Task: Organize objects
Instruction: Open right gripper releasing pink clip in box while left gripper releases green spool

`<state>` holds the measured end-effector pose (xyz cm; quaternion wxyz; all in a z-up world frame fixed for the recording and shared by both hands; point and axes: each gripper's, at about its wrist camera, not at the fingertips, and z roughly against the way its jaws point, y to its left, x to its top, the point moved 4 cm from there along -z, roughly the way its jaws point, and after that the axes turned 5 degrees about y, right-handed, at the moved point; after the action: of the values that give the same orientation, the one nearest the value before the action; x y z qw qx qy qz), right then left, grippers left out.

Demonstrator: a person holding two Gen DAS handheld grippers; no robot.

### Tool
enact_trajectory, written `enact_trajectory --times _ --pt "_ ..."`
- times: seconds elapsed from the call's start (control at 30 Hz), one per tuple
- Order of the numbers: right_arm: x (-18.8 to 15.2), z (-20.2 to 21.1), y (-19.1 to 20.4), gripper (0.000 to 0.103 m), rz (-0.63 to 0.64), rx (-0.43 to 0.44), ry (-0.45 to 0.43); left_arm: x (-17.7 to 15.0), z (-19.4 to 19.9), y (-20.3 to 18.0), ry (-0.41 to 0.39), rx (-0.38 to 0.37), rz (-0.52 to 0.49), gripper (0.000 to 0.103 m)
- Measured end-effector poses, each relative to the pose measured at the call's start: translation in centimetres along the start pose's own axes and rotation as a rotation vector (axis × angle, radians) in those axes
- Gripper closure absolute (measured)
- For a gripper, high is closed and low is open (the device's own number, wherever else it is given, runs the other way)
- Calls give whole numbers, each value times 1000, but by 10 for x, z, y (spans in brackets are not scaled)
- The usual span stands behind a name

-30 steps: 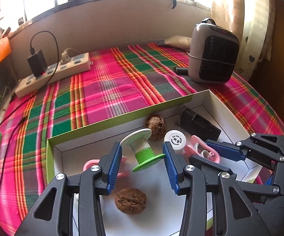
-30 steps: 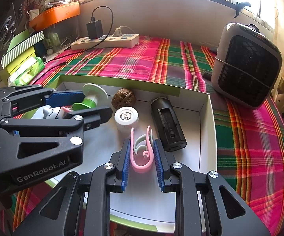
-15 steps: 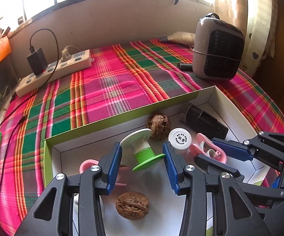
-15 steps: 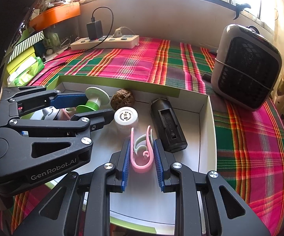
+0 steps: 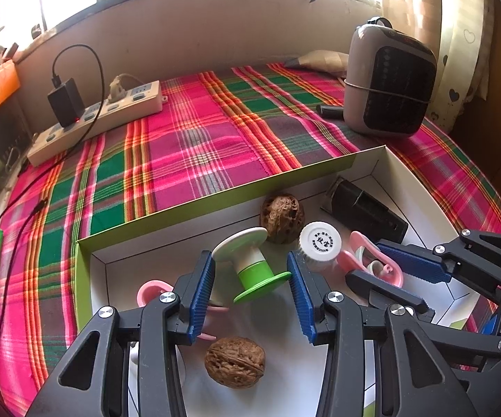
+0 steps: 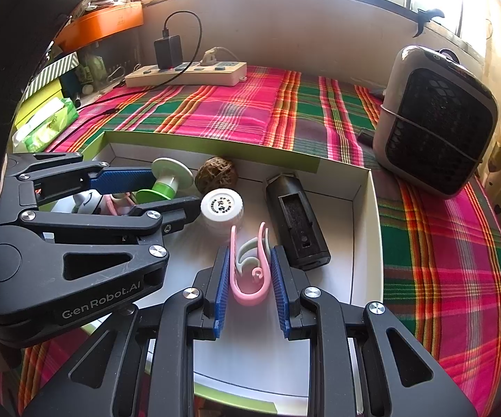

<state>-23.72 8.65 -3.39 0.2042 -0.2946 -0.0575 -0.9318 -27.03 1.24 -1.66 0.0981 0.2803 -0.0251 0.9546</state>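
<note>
Shallow white box point(image 5: 222, 187), green outer walls, on plaid cloth point(image 5: 188, 146); far wall runs the width of both views, near edge cut off under the gripper bodies; bare floor open at the near right corner, little free room at the left end.

Left end: pink clip point(image 5: 148, 292), half hidden behind the left gripper's finger; beside it in the right wrist view a white and grey item, mostly covered, not identifiable.

Left gripper point(image 5: 248, 283): jaws wide, closed on the green-and-white spool point(image 5: 250, 264), tilted, both flanges meeting the blue pads; walnut point(image 5: 234, 361) loose on the floor below it.

Centre: second walnut point(image 6: 216, 175) against the far wall; white capped jar point(image 6: 221, 210) just beside the left gripper's finger.

Right gripper point(image 6: 249, 274): narrow, clenched on the pink hook clip point(image 6: 248, 278), grey inner part between its arms.

Right: black oblong device point(image 6: 297, 226) close to the right wall.

Outside: power strip point(image 6: 188, 73) and heater point(image 6: 436, 121), well apart from the box; window glare washes out the top.
</note>
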Motion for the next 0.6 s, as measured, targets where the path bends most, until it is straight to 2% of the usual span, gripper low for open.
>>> enact_trajectory --times 0.13,0.27,0.53,0.6 --pt "0 0 0 78 -3 3 2 0 0 0 8 8 1 62" --pt "0 0 2 68 6 17 6 0 0 0 13 5 5 62" --pt "-2 2 2 66 8 5 2 -3 3 1 13 10 10 62" --pt "-2 3 2 61 6 4 1 -4 6 1 9 6 15 62"
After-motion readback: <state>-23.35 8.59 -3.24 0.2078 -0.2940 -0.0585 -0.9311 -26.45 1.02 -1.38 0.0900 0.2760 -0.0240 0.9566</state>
